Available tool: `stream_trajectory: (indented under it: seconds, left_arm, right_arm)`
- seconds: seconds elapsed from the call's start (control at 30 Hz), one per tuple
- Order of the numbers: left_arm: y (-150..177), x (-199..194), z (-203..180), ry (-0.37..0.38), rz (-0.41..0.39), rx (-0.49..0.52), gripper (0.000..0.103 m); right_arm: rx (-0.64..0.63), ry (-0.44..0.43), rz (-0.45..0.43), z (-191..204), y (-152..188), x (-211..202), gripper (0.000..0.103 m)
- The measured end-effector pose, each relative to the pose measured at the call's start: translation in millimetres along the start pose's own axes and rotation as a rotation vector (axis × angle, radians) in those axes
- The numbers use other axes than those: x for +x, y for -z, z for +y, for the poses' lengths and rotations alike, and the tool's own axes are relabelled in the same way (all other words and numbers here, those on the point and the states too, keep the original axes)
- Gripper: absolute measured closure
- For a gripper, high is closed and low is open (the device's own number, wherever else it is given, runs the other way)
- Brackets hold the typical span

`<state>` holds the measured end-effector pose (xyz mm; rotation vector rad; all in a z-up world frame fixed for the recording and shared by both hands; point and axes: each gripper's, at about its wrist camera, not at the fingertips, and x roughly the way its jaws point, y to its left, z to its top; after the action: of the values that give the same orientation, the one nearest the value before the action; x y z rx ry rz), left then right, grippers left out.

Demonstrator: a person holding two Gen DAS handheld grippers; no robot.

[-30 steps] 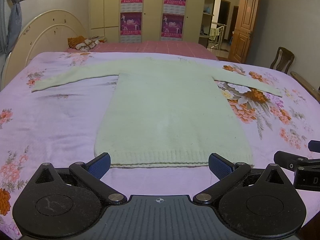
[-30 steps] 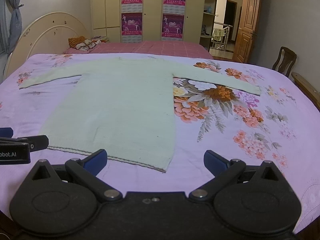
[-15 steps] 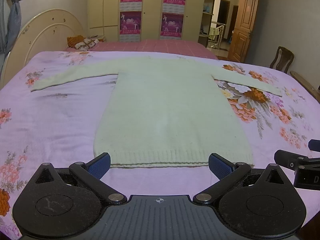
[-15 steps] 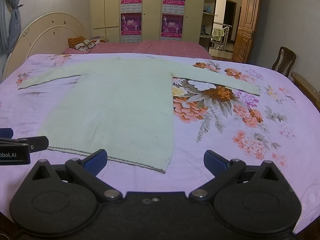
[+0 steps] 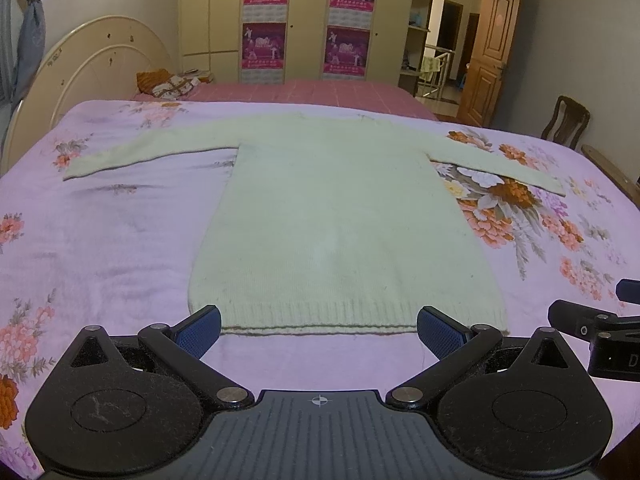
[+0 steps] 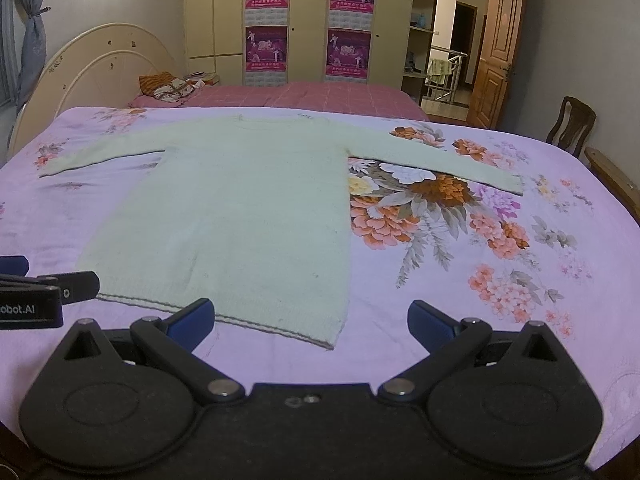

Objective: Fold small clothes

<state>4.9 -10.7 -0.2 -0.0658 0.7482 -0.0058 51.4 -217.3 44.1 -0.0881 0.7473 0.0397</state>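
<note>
A pale green sweater (image 5: 340, 220) is laid out flat on the flowery purple bedspread (image 5: 100, 240), sleeves stretched out left and right, hem at the near edge. The left gripper (image 5: 319, 326) sits just short of the hem, fingers spread wide, holding nothing. The right gripper (image 6: 310, 318) is near the hem's right corner, also wide open and empty.
</note>
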Motion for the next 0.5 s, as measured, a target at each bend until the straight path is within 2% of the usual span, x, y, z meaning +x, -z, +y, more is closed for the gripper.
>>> stream_trajectory:
  seconds: [0.5]
  left_arm:
    - [0.4, 2.1, 0.8, -0.002, 0.004, 0.0, 0.0]
  right_arm:
    - [0.001, -0.003, 0.004, 1.6, 0.9, 1.6, 0.001]
